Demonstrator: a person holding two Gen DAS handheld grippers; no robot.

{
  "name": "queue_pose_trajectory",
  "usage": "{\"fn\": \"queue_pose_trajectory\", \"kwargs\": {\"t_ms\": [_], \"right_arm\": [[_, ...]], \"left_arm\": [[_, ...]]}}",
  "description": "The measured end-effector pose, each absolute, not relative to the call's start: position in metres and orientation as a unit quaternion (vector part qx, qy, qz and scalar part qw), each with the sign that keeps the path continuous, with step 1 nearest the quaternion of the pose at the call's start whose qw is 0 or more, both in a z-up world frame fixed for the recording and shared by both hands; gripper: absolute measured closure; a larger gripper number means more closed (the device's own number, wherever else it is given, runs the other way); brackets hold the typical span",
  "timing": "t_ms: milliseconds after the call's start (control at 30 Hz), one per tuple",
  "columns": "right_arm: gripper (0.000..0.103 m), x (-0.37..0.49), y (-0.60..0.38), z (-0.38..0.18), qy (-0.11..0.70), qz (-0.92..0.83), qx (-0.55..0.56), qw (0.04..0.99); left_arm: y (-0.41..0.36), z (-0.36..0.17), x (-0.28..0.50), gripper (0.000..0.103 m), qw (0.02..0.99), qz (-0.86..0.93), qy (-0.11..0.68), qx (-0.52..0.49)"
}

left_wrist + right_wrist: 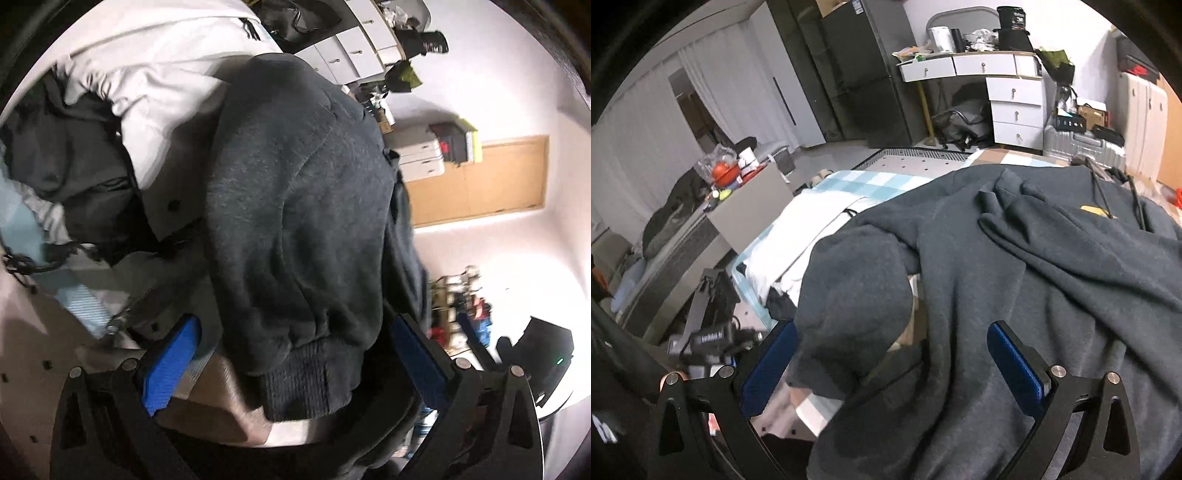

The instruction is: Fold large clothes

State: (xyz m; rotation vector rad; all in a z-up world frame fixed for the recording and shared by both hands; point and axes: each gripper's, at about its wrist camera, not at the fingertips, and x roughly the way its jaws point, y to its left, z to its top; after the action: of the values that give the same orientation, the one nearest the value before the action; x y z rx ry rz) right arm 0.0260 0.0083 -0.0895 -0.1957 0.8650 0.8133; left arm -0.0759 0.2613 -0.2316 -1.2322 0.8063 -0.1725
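Step in hand: arranging one dark grey sweatshirt on the bed before folding. It lies rumpled across the bed, one sleeve doubled over, its ribbed cuff between the spread pads of the left tool. The right tool also stands apart, over the sleeve and body fabric, gripping nothing. Next move, by judgement: close on the cuff and draw the sleeve flat. Count: one sweatshirt, two tools, one white garment, one white desk.

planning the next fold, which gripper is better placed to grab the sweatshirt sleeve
Left, likely: the left gripper is open with the sleeve's ribbed cuff between its fingers. The right gripper is open over the sweatshirt body.
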Motion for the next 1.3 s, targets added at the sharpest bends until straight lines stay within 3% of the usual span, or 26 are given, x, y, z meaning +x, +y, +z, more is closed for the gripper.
{"fn": "queue_pose_trajectory", "kwargs": {"t_ms": [100, 133, 200, 233, 300, 367, 400, 567, 667, 867, 1133, 1300], "right_arm": [[0.0, 0.024, 0.01, -0.089, 0.403, 0.383, -0.098, 0.826], [0.0, 0.024, 0.01, -0.09, 0.401, 0.383, -0.099, 0.826], [0.0, 0.022, 0.011, -0.09, 0.397, 0.384, -0.104, 0.827], [0.0, 0.022, 0.012, -0.09, 0.395, 0.383, -0.106, 0.828], [0.0, 0.022, 0.015, -0.091, 0.394, 0.387, -0.111, 0.826], [0.0, 0.021, 0.018, -0.094, 0.392, 0.384, -0.12, 0.827], [0.0, 0.021, 0.02, -0.095, 0.391, 0.383, -0.125, 0.827], [0.0, 0.019, 0.026, -0.098, 0.388, 0.391, -0.132, 0.824], [0.0, 0.018, 0.028, -0.098, 0.388, 0.398, -0.13, 0.821], [0.0, 0.021, 0.03, -0.098, 0.399, 0.421, -0.111, 0.807], [0.0, 0.041, 0.05, -0.113, 0.458, 0.439, -0.078, 0.769], [0.0, 0.017, 0.087, -0.115, 0.355, 0.419, -0.27, 0.791]], "left_arm": [[0.263, -0.224, -0.079, 0.024, 0.738, -0.076, 0.361, -0.566], [0.265, -0.221, -0.082, 0.024, 0.74, -0.075, 0.36, -0.563], [0.261, -0.215, -0.083, 0.049, 0.757, -0.051, 0.372, -0.535], [0.261, -0.215, -0.084, 0.053, 0.759, -0.043, 0.377, -0.529], [0.261, -0.216, -0.084, 0.073, 0.763, -0.031, 0.387, -0.518], [0.26, -0.216, -0.084, 0.077, 0.767, -0.023, 0.401, -0.5], [0.259, -0.215, -0.083, 0.085, 0.77, -0.014, 0.408, -0.49], [0.242, -0.19, -0.072, 0.094, 0.799, 0.02, 0.437, -0.412], [0.245, -0.193, -0.066, 0.097, 0.796, 0.007, 0.441, -0.415], [0.268, -0.191, -0.083, 0.098, 0.782, -0.049, 0.417, -0.461], [0.313, -0.131, -0.075, 0.099, 0.796, -0.099, 0.389, -0.452], [0.348, -0.092, -0.061, 0.099, 0.813, -0.112, 0.385, -0.422]]}}
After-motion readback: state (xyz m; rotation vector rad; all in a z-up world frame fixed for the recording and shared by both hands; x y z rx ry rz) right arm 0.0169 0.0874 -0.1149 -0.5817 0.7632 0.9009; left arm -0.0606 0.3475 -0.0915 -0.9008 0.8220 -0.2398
